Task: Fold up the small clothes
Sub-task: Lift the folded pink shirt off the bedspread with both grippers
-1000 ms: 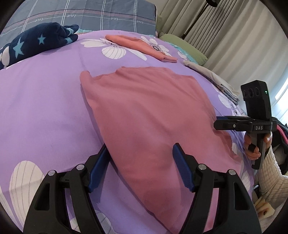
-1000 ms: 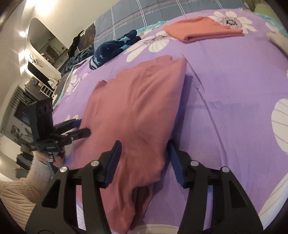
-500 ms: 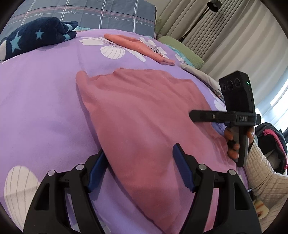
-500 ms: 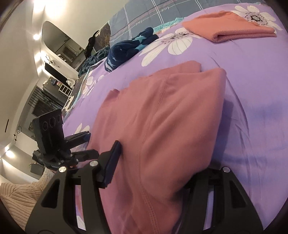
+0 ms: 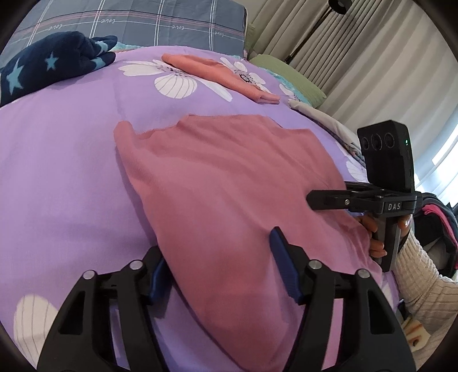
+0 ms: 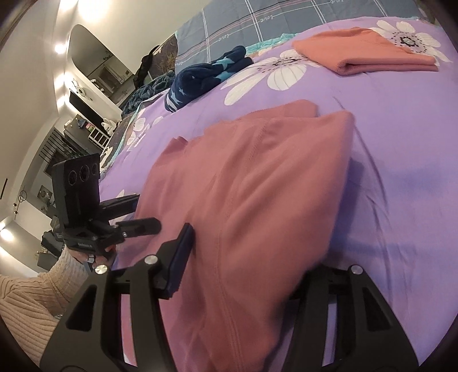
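Observation:
A dusty-pink garment [image 5: 229, 194] lies spread on the purple flowered bedspread [image 5: 63, 171]; it also fills the right wrist view [image 6: 257, 200]. My left gripper [image 5: 220, 269] is open, its jaws straddling the garment's near left edge; cloth drapes over the left finger. My right gripper [image 6: 252, 257] is open around the garment's near right edge, with cloth covering its right finger. Each gripper shows in the other's view, the right one [image 5: 317, 199] and the left one [image 6: 143, 216], at opposite sides of the garment.
A folded orange garment [image 5: 217, 74] and a navy star-patterned garment [image 5: 54, 63] lie farther up the bed. A grey plaid pillow [image 5: 137, 25] is at the head. A green pillow [image 5: 286, 77] and curtains are to the right. A room with shelves [image 6: 71, 137] is beyond the bed's left side.
Both grippers have pushed forward over the garment's near corners. Cloth now drapes over the left gripper's left finger and the right gripper's right finger. The right gripper moved in over the garment.

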A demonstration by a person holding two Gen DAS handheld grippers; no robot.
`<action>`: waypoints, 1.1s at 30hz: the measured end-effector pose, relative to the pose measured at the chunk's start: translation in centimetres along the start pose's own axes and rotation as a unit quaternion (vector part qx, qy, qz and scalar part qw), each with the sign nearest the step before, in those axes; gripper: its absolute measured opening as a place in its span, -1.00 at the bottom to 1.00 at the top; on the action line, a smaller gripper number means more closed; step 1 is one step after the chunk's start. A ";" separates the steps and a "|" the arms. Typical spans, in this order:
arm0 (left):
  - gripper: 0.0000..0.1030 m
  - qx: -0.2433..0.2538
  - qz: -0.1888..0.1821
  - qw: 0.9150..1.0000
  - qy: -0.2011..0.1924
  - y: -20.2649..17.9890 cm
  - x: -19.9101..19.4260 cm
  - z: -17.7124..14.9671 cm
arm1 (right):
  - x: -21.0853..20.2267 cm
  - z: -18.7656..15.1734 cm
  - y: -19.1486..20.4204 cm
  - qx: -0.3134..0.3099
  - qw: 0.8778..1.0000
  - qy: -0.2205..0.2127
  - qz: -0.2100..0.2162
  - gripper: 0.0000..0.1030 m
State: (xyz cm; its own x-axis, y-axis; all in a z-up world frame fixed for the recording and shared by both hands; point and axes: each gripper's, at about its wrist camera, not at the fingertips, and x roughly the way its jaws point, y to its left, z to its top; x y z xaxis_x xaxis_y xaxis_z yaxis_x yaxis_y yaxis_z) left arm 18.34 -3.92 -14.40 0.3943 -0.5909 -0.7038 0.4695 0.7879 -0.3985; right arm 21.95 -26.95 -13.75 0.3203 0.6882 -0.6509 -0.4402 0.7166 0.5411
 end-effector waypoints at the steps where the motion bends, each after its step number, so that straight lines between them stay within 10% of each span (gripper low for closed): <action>1: 0.14 0.000 0.003 1.000 0.001 0.0 0.2 0.2 | 0.3 0.1 0.1 -0.002 1.000 -0.001 -0.002 -0.05; 8: -0.49 0.062 0.074 0.995 -0.025 -3.7 -1.0 -0.3 | -0.5 -0.8 2.7 -0.008 0.998 -0.030 -0.051 -0.50; 13: -0.58 0.083 0.041 0.992 -0.085 -6.9 -5.6 0.3 | -5.1 -1.9 7.9 -0.068 0.988 -0.093 -0.098 -0.57; 23: -0.58 0.209 0.027 0.959 -0.189 -19.1 -13.3 1.7 | -18.9 -6.7 17.5 -0.158 0.922 -0.263 -0.235 -0.57; 33: -0.58 0.298 0.003 0.936 -0.187 -29.1 -9.4 5.1 | -27.8 -9.1 15.2 -0.136 0.889 -0.320 -0.299 -0.58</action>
State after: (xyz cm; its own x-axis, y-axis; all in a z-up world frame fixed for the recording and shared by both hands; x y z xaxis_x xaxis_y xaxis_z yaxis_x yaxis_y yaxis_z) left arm 5.02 -22.13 6.83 0.5957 -0.6932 -0.4057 0.7791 0.6214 0.0822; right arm -1.23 -36.24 7.73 0.9382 0.1799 -0.2955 -0.1897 0.9818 -0.0046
